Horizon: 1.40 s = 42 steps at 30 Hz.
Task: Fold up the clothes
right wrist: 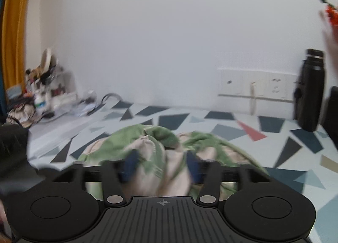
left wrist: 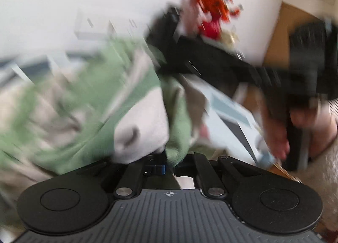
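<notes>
The left gripper point(left wrist: 163, 158) was clamped on a bunched fold of the green and cream garment point(right wrist: 147, 143), while the right gripper point(right wrist: 161, 164) was spread wide over it on the patterned table point(right wrist: 274, 137).

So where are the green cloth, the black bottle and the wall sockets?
Green cloth point(right wrist: 147, 135): right wrist view, on a green fold at the top of the heap.
Black bottle point(right wrist: 310, 95): right wrist view, middle of its body.
Wall sockets point(right wrist: 257, 83): right wrist view, centre of the white plate.
</notes>
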Tool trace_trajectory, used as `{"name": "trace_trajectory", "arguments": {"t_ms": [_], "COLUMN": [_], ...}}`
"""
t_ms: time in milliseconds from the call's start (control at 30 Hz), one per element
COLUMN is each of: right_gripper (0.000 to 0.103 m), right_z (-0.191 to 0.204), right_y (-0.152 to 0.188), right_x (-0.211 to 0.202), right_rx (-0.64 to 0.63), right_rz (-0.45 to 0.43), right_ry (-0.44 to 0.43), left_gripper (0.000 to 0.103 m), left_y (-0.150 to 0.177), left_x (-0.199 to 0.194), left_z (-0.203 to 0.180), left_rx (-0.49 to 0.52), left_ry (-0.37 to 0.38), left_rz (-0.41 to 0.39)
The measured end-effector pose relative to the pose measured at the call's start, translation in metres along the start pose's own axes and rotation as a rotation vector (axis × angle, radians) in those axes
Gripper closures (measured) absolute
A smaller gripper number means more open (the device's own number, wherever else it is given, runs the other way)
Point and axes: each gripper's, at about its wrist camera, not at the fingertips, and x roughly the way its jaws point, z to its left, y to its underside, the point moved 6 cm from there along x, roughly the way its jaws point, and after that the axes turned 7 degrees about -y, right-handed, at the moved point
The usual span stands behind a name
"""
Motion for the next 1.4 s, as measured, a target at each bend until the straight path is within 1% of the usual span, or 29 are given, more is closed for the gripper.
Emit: {"name": "trace_trajectory", "arguments": {"t_ms": [33, 100, 167, 233, 300, 367, 400, 467, 500, 533, 600, 633, 667, 700, 733, 767, 800, 867, 933, 1033, 1100, 1133, 1200, 1233, 1300, 1400], "right_gripper": [0.039, 0.038, 0.038, 0.038, 0.038, 0.038, 0.039, 0.039, 0.040, 0.044, 0.047, 0.053, 0.055, 0.060, 0.069, 0.073, 0.075, 0.077, 0.077, 0.076, 0.075, 0.073, 0.070, 0.067, 0.065, 0.061], "right_z": [-0.005, -0.017, -0.032, -0.048, -0.058, -0.066, -0.065, -0.065, -0.065, -0.064, -0.060, -0.057, -0.055, -0.055, -0.055, -0.055, -0.057, -0.061, -0.068, -0.079, -0.085, -0.087, -0.090, -0.091, -0.093, -0.097], "right_y": [-0.001, -0.001, 0.002, 0.009, 0.018, 0.026, 0.027, 0.028, 0.029, 0.030, 0.027, 0.025, 0.023, 0.019, 0.015, 0.010, 0.006, 0.000, -0.004, -0.007, -0.007, -0.007, -0.007, -0.006, -0.005, -0.005], "right_x": [-0.006, -0.016, -0.020, -0.018, -0.011, -0.002, 0.004, 0.018, 0.024, 0.031, 0.048, 0.056, 0.064, 0.072, 0.079, 0.087, 0.094, 0.109, 0.125, 0.146, 0.157, 0.162, 0.169, 0.172, 0.178, 0.182], "right_rx": [0.015, 0.052, 0.071, 0.094, 0.108, 0.111, 0.095, 0.062, 0.046, 0.029, -0.019, -0.043, -0.065, -0.064, -0.063, -0.058, -0.054, -0.042, -0.013, 0.021, 0.036, 0.045, 0.058, 0.062, 0.068, 0.073], "right_rz": [-0.024, -0.053, -0.058, -0.026, 0.016, 0.057, 0.076, 0.115, 0.134, 0.154, 0.196, 0.213, 0.229, 0.229, 0.228, 0.228, 0.226, 0.218, 0.216, 0.210, 0.201, 0.195, 0.183, 0.178, 0.164, 0.144], "right_ry": [0.002, 0.006, 0.038, 0.078, 0.092, 0.097, 0.098, 0.099, 0.099, 0.100, 0.087, 0.082, 0.076, 0.071, 0.067, 0.064, 0.067, 0.077, 0.077, 0.075, 0.074, 0.073, 0.074, 0.074, 0.072, 0.056], "left_gripper": [0.096, 0.096, 0.096, 0.096, 0.096, 0.095, 0.095, 0.093, 0.092, 0.092, 0.091, 0.091, 0.089, 0.089, 0.089, 0.089, 0.089, 0.089, 0.086, 0.075, 0.058, 0.054, 0.043, 0.040, 0.029, 0.021], "left_y": [-0.010, -0.029, -0.045, -0.052, -0.059, -0.052, -0.044, -0.032, -0.028, -0.024, -0.022, -0.021, -0.020, -0.020, -0.021, -0.022, -0.024, -0.027, -0.030, -0.035, -0.038, -0.039, -0.042, -0.044, -0.045, -0.044], "left_x": [-0.011, -0.033, -0.052, -0.057, -0.062, -0.055, -0.052, -0.043, -0.040, -0.037, -0.034, -0.032, -0.033, -0.034, -0.032, -0.030, -0.026, -0.017, -0.008, 0.001, 0.008, 0.012, 0.020, 0.024, 0.029, 0.035], "left_z": [0.009, 0.029, 0.049, 0.077, 0.105, 0.129, 0.141, 0.154, 0.158, 0.161, 0.167, 0.170, 0.172, 0.175, 0.177, 0.179, 0.181, 0.188, 0.197, 0.210, 0.220, 0.223, 0.228, 0.228, 0.227, 0.228], "left_rx": [-0.015, -0.036, -0.052, -0.086, -0.119, -0.135, -0.146, -0.168, -0.169, -0.170, -0.172, -0.173, -0.171, -0.169, -0.164, -0.159, -0.152, -0.148, -0.166, -0.203, -0.225, -0.231, -0.229, -0.220, -0.204, -0.211], "left_ry": [-0.021, -0.089, -0.170, -0.266, -0.361, -0.440, -0.458, -0.472, -0.479, -0.487, -0.488, -0.488, -0.492, -0.496, -0.502, -0.509, -0.519, -0.535, -0.540, -0.541, -0.550, -0.545, -0.527, -0.519, -0.515, -0.516], "left_rz": [-0.047, -0.141, -0.227, -0.251, -0.275, -0.237, -0.205, -0.157, -0.150, -0.143, -0.139, -0.137, -0.136, -0.135, -0.132, -0.130, -0.128, -0.124, -0.108, -0.099, -0.082, -0.072, -0.053, -0.048, -0.031, -0.006]}}
